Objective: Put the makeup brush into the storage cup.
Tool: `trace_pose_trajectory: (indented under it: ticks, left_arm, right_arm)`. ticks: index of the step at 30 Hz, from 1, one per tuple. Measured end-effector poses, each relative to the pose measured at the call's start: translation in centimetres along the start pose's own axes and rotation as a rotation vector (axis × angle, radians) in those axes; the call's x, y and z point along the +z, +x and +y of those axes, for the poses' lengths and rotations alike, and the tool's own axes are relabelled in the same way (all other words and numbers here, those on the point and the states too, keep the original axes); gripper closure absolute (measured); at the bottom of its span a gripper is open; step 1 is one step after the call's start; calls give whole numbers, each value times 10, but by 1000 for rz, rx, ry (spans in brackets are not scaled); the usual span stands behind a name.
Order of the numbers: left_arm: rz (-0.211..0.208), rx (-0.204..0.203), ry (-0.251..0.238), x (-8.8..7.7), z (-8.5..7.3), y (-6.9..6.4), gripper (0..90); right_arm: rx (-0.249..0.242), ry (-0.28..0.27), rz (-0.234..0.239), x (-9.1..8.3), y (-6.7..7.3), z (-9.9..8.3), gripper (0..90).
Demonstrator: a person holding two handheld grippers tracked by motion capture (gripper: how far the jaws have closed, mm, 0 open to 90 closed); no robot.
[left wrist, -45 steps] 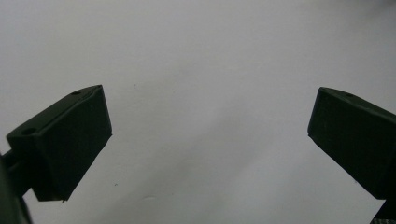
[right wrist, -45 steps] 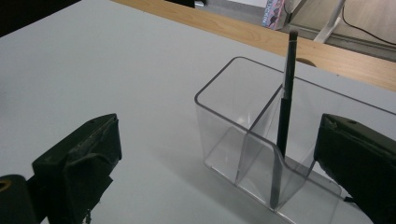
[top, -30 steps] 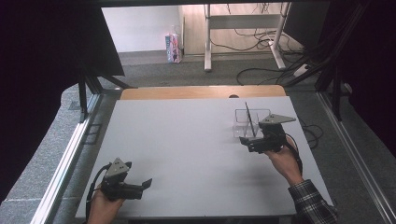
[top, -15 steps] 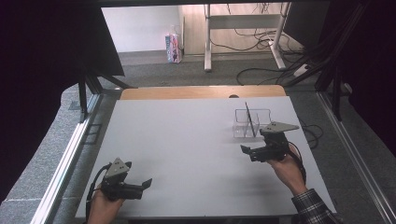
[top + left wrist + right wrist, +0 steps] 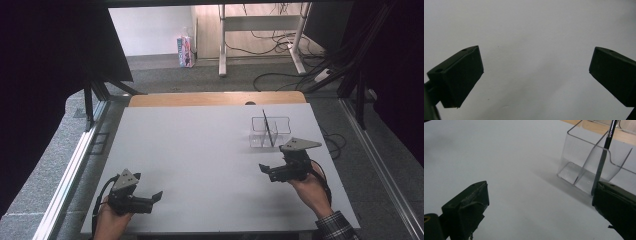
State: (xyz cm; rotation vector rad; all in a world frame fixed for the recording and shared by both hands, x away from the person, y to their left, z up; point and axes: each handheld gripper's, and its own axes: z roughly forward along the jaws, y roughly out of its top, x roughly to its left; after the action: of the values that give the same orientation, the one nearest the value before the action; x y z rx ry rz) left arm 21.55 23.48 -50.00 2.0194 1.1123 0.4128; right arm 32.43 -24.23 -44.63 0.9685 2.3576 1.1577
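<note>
The left gripper [image 5: 156,196] sits low at the near left corner of the bench [image 5: 200,150]; its jaws are wide apart with nothing between them; in the left gripper view there is just bare white bench under the left gripper [image 5: 536,72]; it rests in the same spot as a second ago.

Moving right, the middle of the bench is bare.

Next comes the right gripper [image 5: 264,170]; a second ago it was up close to the clear box [image 5: 270,131], right beside it; now it has pulled back toward the person and sits near the box but apart from it; its jaws are spread apart and hold nothing, as the right gripper view shows around the right gripper [image 5: 539,202].

Farthest right and back stands the clear box, on the right half of the bench; it has a wall down the middle that makes two parts; a thin dark pen [image 5: 267,127] stands in it, leaning against that middle wall; in the right gripper view the pen [image 5: 607,142] goes down by the wall of the clear box [image 5: 584,167].

I think the pen has been dropped into the box and the hand is backing off; so this bit of the job looks done.
</note>
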Motion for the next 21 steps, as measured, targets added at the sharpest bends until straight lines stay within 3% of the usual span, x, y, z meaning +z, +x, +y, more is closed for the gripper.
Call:
trace_pose_trajectory:
  ticks: [21]
  left_arm:
    - [3, 2, 2, 0, 0, 0, 0]
  right_arm:
    - [15, 18, 13, -12, 12, -18, 0]
